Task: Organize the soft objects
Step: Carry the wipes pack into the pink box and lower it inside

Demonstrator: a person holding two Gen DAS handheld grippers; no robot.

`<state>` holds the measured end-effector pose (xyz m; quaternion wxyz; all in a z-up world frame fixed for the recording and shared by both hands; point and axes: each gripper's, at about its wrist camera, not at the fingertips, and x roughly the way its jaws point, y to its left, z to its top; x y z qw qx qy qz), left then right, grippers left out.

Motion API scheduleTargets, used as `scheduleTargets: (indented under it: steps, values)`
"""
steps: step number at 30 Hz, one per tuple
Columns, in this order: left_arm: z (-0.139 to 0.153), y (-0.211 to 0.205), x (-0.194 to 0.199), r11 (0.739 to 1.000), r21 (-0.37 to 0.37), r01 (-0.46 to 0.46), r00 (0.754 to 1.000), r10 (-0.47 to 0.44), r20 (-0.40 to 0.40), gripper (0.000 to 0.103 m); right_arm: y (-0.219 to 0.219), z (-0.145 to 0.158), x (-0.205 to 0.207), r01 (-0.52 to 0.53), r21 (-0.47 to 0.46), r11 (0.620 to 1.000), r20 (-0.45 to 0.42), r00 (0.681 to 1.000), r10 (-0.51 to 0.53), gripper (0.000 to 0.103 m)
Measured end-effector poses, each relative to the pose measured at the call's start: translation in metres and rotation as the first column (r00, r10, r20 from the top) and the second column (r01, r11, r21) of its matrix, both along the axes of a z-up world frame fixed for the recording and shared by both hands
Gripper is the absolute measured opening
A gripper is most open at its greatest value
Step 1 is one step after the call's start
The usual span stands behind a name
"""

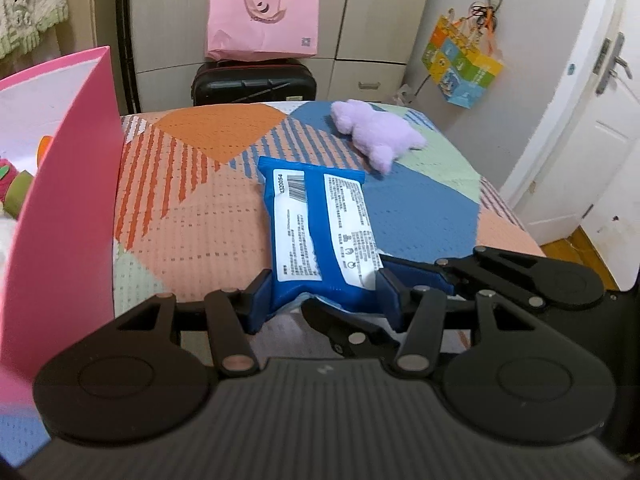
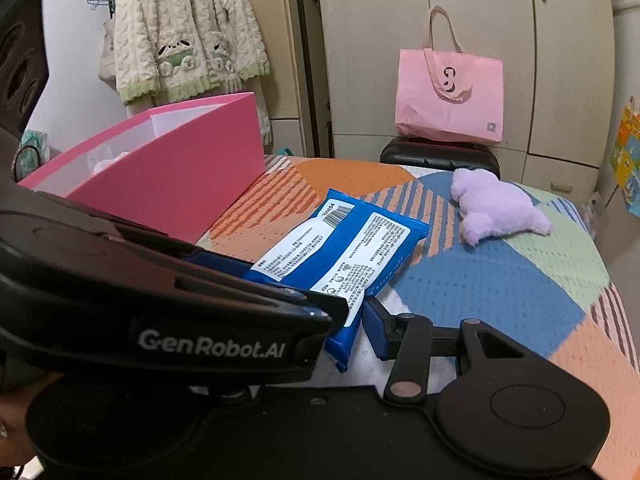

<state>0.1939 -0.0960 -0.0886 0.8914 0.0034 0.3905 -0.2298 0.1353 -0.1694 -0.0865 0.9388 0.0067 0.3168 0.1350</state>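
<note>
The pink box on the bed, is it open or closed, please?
Open: the pink box has no lid on, and its white inner walls show from above.

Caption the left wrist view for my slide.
Left gripper grips blue packet on bed, beside pink box.

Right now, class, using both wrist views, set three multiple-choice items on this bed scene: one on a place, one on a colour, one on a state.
1. Where does the purple plush toy lie?
A. in the pink box
B. on the bedspread beyond the packet
C. on the suitcase

2. What colour is the tote bag standing on the black suitcase?
A. pink
B. green
C. white

3. What state are the left tongs in?
A. open and free
B. shut on the blue wipes packet
C. out of view

Answers:
1 B, the toy rests on the patterned bedspread past the blue wipes packet.
2 A, its fabric is pink.
3 B, both blue pads press the packet's near end.
</note>
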Motion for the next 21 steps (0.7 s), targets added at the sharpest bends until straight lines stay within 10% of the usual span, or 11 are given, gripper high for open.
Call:
scheduleTargets:
  steps: [21]
  values:
    - [0.044, 0.045, -0.115, 0.997, -0.045, 0.055, 0.998, -0.053, 0.044, 0.053, 0.046, 0.05, -0.115, 0.028, -0.037, 0.999, 0.02, 0.999, -0.027, 0.053]
